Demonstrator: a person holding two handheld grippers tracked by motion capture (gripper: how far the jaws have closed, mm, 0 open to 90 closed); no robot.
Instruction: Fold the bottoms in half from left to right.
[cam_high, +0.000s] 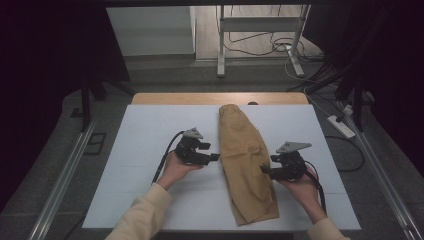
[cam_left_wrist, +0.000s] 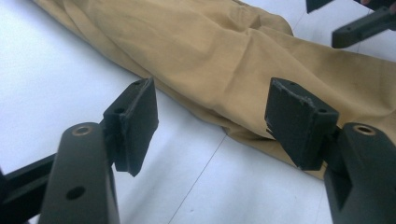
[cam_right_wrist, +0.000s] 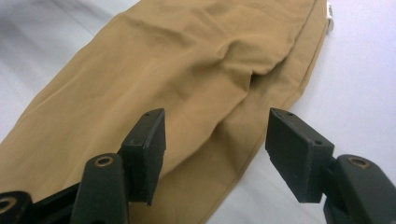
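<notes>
i hold both wide, empty claws, left claw (cam_high: 216, 157) and right claw (cam_high: 263, 170), beside the folded tan cotton trousers (cam_high: 247, 160), aiming to pinch their edges squarely.

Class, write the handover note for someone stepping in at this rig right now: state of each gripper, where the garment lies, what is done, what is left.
Left gripper: open, empty, at the left edge of the tan trousers, jaws pointing toward it over the white table.
Right gripper: open, empty, jaws over the trousers' right edge, nothing pinched.
Trousers: lying lengthwise down the middle of the table, folded into one long narrow strip, elastic waist at the far end, hems toward the person.
Done: the lengthwise fold appears to be in place.
Left: probably grasp both edges and fold the strip across; no grip taken yet.
</notes>
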